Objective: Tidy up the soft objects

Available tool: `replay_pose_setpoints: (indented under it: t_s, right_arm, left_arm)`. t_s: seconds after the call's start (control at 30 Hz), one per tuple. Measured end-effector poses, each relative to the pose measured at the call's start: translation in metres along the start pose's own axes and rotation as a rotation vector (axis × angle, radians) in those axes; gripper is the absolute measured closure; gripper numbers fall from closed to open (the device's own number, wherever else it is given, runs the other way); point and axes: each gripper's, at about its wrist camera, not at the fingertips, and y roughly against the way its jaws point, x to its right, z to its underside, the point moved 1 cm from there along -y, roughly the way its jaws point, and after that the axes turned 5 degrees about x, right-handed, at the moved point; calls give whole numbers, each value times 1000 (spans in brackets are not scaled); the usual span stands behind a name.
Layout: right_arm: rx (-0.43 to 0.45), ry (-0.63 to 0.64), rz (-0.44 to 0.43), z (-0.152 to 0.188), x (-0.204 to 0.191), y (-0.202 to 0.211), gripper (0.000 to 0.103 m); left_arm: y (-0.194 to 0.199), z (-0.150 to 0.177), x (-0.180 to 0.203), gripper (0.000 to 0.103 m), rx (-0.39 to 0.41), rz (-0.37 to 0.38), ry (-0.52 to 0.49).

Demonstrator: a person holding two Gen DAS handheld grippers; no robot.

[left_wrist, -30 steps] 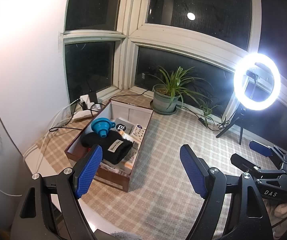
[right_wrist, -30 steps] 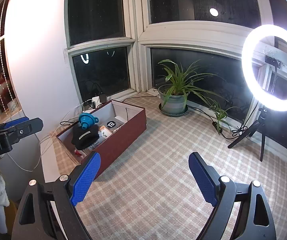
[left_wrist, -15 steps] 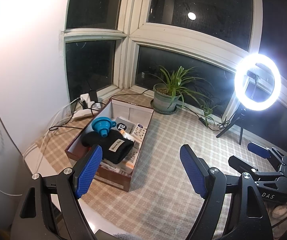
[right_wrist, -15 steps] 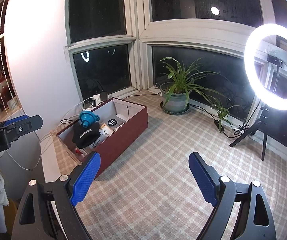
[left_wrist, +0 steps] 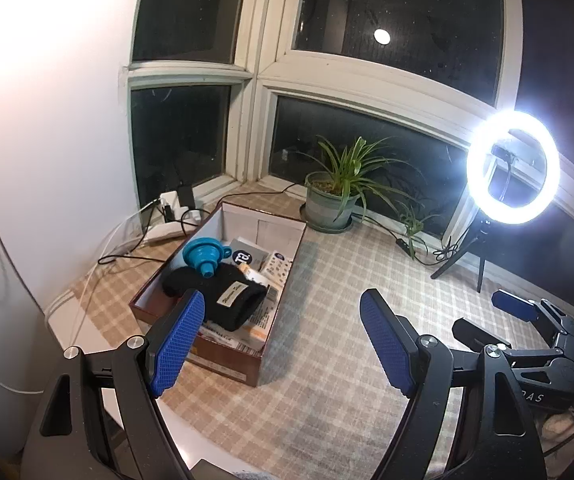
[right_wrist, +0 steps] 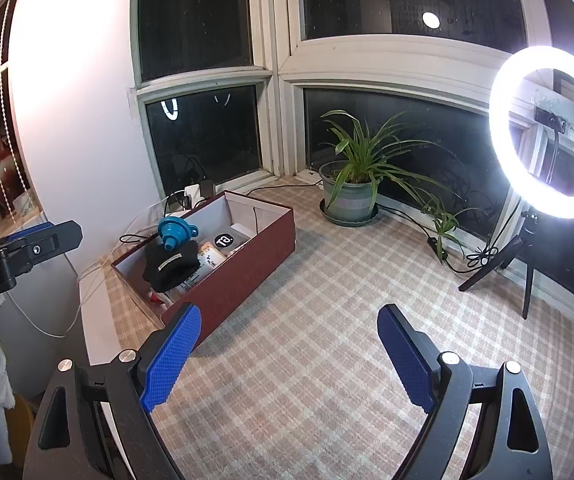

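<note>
Both grippers [left_wrist: 281, 342] [right_wrist: 289, 356] spread, empty (well above box [left_wrist: 261, 354]); risk of snagging funnel [left_wrist: 206, 255] when reaching for black cloth [left_wrist: 223, 296].

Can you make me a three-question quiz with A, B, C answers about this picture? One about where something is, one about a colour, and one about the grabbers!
1. Where is the funnel?
A. in the box
B. beside the plant
C. under the ring light

2. What colour is the funnel?
A. red
B. blue
C. yellow

3. How is the left hand-held gripper?
A. shut on the cloth
B. shut on nothing
C. open

Answers:
1 A, it sits on the black cloth inside the box.
2 B, it is bright blue.
3 C, its pads stand wide apart with nothing between; the right hand-held gripper too.
</note>
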Motion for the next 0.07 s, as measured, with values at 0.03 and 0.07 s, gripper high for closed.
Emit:
replay_pose_setpoints:
  t_s: [0.03, 0.07]
  right_arm:
    - [0, 0, -1, 0, 0, 0, 16]
    - [0, 0, 0, 0, 0, 0, 16]
  left_arm:
    - [0, 0, 0, 23, -2, 1, 1]
    - [0, 0, 0, 23, -3, 1, 2]
